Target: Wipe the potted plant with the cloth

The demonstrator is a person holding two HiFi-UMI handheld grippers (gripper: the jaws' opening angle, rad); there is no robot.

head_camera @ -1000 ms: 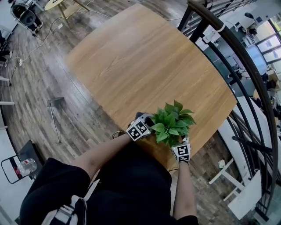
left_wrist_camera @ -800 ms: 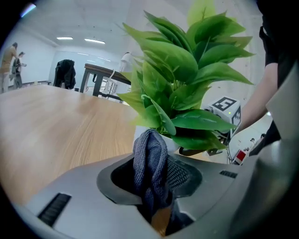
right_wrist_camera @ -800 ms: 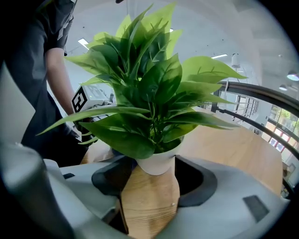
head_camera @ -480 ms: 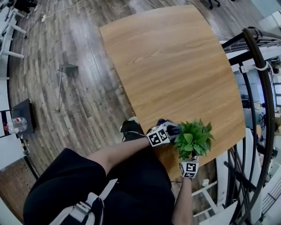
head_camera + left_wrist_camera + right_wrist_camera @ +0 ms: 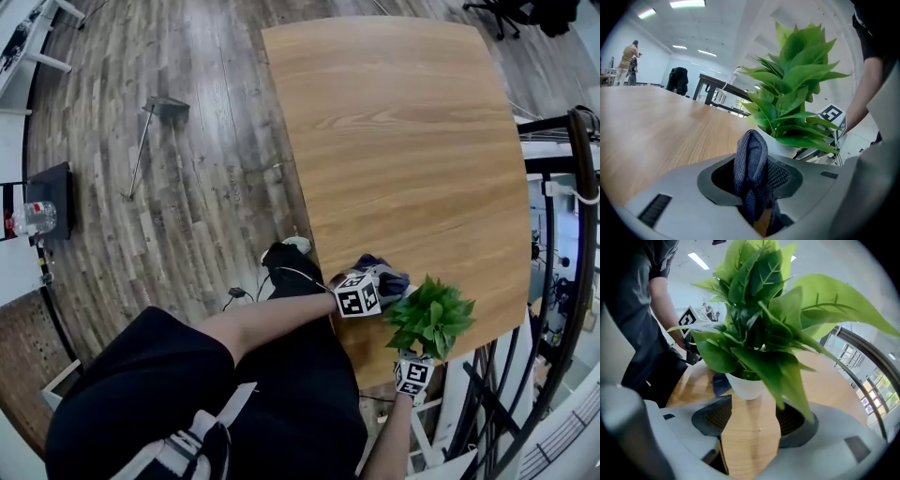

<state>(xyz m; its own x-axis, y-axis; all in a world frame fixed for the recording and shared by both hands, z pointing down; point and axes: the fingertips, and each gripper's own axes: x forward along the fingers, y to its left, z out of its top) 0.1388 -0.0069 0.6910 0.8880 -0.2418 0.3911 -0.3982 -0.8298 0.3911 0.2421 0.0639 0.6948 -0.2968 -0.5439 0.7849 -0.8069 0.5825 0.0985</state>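
**A:** What's changed in the last second?

**B:** Mostly the head view. It has swung round, so the light wooden table point(image 5: 394, 141) now sits turned in the frame. The grouping has held: the left gripper point(image 5: 752, 180) is still tucked in at the left of the leafy green potted plant point(image 5: 431, 317). The right gripper point(image 5: 751, 423) is still at its near side.

**A:** What does that mean for the wipe?

**B:** My read is that the cloth is on station, and wiping is under way or about to start. Nothing has been let go.

**A:** Take me across, starting from the left.

**B:** The left gripper's jaws are closed to a narrow gap on the dark blue-grey knitted cloth point(image 5: 751, 154). A fold of it is bunched up above them, right beside the pot (actual contact, I can't tell).

**A:** And the plant itself?

**B:** It stands upright in its small white pot point(image 5: 745, 385), close to the table's near edge, toward the near right corner.

**A:** And the right side?

**B:** The right gripper's jaws are spread wide with only bare table wood between them. The pot is just ahead of the tips, and leaves droop over the right-hand jaw. It grips nothing.
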